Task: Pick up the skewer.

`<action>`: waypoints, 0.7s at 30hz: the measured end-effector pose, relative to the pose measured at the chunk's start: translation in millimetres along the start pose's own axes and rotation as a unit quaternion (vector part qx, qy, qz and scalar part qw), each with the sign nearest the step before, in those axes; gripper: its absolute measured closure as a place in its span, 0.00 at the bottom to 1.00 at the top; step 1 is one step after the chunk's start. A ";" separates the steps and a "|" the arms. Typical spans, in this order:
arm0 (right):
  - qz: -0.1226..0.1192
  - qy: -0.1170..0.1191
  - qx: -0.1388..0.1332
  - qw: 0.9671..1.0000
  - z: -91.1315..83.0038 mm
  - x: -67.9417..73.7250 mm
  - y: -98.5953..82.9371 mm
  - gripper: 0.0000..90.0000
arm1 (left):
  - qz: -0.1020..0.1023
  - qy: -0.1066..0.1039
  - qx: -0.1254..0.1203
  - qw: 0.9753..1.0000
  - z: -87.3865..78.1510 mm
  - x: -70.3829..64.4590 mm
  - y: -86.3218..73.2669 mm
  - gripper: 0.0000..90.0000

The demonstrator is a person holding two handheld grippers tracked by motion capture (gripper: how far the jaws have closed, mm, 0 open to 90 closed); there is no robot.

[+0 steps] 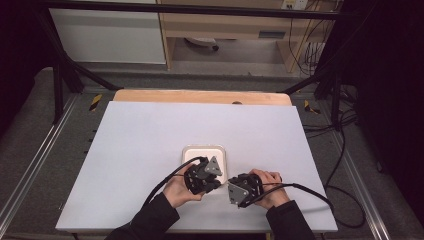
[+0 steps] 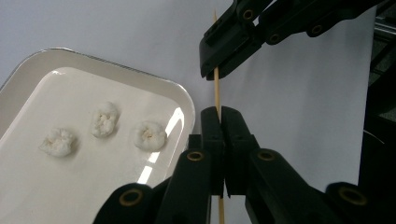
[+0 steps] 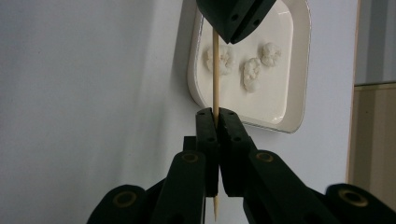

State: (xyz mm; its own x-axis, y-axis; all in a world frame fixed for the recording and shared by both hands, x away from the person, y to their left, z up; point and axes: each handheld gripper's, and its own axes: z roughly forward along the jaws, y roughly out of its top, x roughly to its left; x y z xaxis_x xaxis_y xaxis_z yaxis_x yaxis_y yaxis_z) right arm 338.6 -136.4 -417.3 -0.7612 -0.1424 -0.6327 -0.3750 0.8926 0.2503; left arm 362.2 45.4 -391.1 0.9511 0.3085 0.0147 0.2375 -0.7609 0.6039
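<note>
1. Left gripper [image 2: 218, 116] and right gripper [image 3: 215, 119] both clamp the wooden skewer [image 3: 215, 70], frame centre.
2. Tray [image 3: 299, 70] with three dumplings [image 3: 252, 74] upper right.
3. Advice: keep both grips aligned; twisting could snap it.

- The left hand-held gripper [image 2: 220, 122] is clamped tight on a thin skewer [image 2: 217, 91].
- Higher up the skewer, the right hand-held gripper [image 2: 218, 70] pinches it too.
- Beside them, a white tray [image 2: 184, 100] on the worktop [image 2: 303, 102] holds three dumplings [image 2: 105, 119].
</note>
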 end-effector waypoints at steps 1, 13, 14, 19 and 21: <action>-0.003 -0.001 0.000 1.000 -0.3 0.0 0.0 0.98 | -0.001 -0.001 -0.001 1.000 0.0 0.2 0.0 0.99; -0.015 0.008 0.016 1.000 -2.0 -0.9 0.1 0.99 | 0.003 -0.001 0.020 1.000 -1.5 3.7 -0.5 0.86; -0.014 0.009 0.021 1.000 -2.2 -0.6 -0.1 0.99 | 0.000 -0.004 0.024 1.000 -2.2 4.4 -0.9 0.83; -0.022 0.009 0.031 0.999 -2.6 -1.2 -0.7 0.99 | -0.005 -0.011 0.058 0.998 -4.6 9.3 -1.9 0.76; -0.027 0.008 0.032 0.999 -2.6 -1.6 -0.9 0.99 | -0.007 -0.012 0.067 0.998 -4.3 9.5 -1.8 0.77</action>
State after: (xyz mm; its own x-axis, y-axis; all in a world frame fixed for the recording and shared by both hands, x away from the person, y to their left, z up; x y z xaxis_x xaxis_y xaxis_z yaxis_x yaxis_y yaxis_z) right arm 338.9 -138.0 -414.6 -0.7500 -0.1976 -0.6313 -0.3810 0.9092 0.1681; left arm 370.0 52.1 -388.6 0.9516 0.3070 -0.0127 0.2733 -0.8268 0.4917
